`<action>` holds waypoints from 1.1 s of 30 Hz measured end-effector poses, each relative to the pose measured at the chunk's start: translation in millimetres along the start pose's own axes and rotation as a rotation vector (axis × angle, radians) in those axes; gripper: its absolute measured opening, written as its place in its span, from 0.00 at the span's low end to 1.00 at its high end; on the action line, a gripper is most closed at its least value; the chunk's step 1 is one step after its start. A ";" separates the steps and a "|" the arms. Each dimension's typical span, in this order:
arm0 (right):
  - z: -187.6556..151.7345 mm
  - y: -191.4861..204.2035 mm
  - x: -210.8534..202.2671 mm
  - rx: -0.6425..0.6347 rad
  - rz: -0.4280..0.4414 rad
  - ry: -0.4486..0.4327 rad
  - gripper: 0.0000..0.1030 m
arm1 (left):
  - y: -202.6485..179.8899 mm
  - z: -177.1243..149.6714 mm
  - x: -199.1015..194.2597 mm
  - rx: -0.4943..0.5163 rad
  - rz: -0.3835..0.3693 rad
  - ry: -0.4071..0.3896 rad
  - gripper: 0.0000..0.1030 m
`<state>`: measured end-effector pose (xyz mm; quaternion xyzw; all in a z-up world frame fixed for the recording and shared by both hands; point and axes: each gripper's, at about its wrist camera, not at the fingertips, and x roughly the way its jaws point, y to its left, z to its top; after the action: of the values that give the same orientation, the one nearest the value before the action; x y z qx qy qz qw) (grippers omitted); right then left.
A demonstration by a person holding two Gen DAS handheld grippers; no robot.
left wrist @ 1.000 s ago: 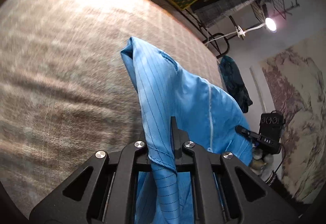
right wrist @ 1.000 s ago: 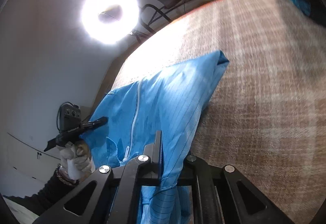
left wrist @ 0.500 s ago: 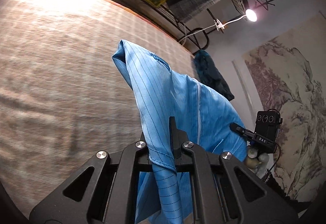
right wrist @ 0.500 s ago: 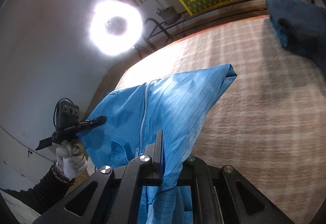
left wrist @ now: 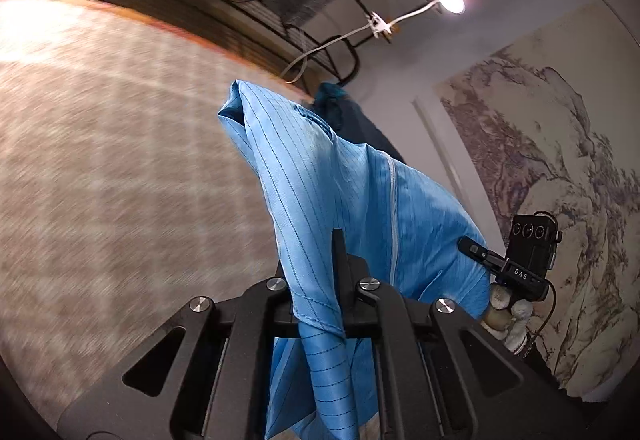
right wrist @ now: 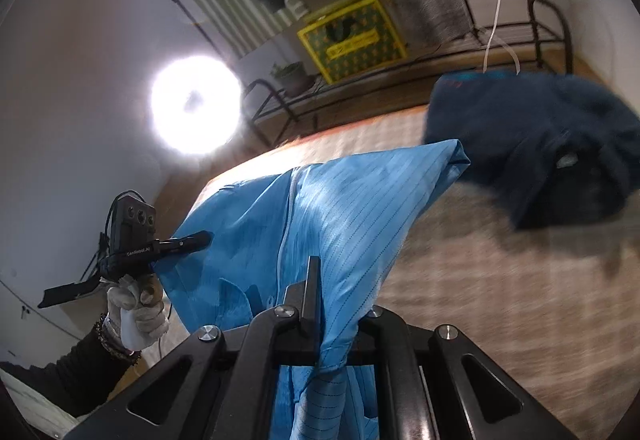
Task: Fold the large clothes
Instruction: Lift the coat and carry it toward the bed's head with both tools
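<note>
"DAS" is read on the right tongs [left wrist: 476,254] in the left wrist view, and "GenRobot.AI" on the left tongs [right wrist: 192,242] in the right wrist view. Both tongs are clamped shut on edges of the blue pinstriped garment [left wrist: 344,200], which is held stretched between them, lifted above the plaid bed [left wrist: 100,160]. A dark blue garment [right wrist: 540,144] lies beyond it.

A lived-in home room is being shown: a wide surface covered in brown checked fabric [left wrist: 120,176], a landscape painting [left wrist: 560,176] hung on the wall, a black metal rack [right wrist: 500,32] loaded with a yellow patterned box [right wrist: 352,36] and draped textiles, a small potted plant [right wrist: 290,74].
</note>
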<state>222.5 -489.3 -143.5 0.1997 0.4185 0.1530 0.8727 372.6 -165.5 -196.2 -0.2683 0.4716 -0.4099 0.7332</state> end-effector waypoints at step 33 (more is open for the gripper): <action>185.4 -214.7 -62.1 -0.030 -0.339 -0.201 0.02 | -129.1 159.7 301.0 0.192 -0.052 0.020 0.04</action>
<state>353.3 -744.7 -98.7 0.1277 0.3545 -0.0108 0.9262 539.2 -488.6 -171.7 -0.2052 0.4302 -0.4748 0.7399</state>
